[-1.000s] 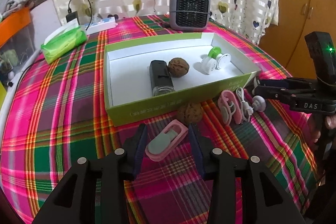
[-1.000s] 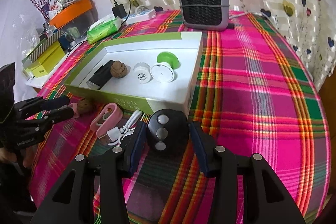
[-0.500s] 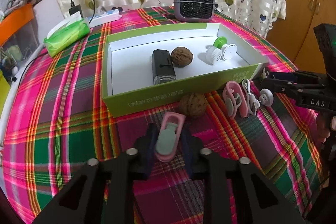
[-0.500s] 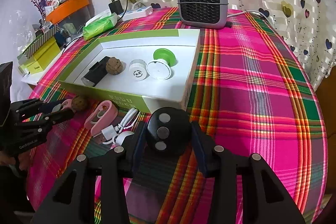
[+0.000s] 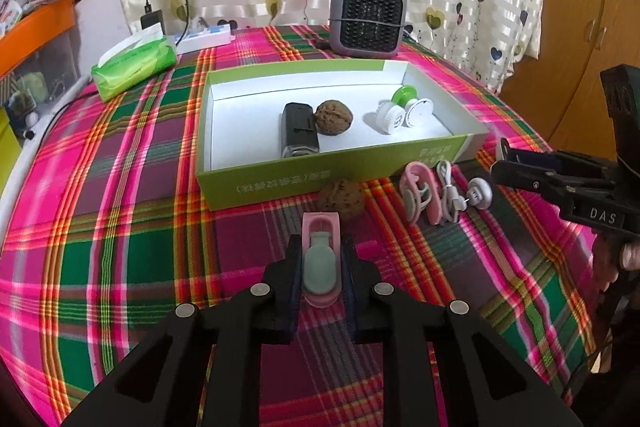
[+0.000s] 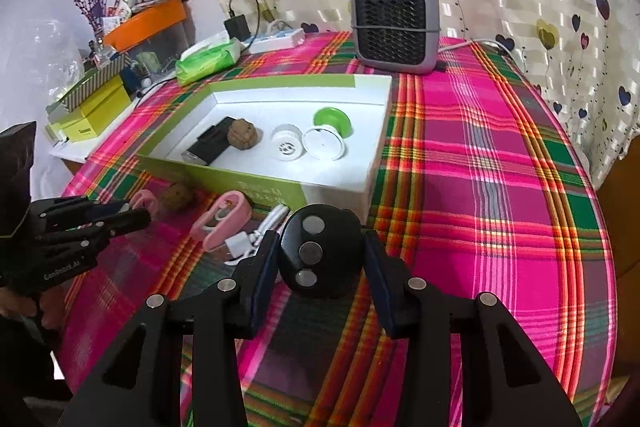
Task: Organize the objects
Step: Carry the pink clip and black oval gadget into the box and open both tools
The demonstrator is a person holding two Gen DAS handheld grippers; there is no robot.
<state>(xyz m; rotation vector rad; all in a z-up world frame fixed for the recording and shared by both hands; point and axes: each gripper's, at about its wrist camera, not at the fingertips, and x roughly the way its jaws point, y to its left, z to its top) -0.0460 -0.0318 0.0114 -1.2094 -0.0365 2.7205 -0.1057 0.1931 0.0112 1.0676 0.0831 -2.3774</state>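
Observation:
My left gripper is shut on a pink clip with a grey-green tab, low over the plaid cloth. My right gripper is shut on a black round remote with three silver buttons, just in front of the box's near corner. The green-and-white box holds a black case, a walnut and two white round pieces, one with a green cap. In front of the box lie a second walnut, another pink clip and a white cable.
A grey heater stands behind the box. A green tissue pack and a power strip lie at the back left. Yellow boxes sit on a side shelf. The round table drops off on all sides.
My left gripper's jaws closed from wide apart onto the pink clip, which turned from slanted to straight between them. My right gripper's jaws narrowed against the black remote.

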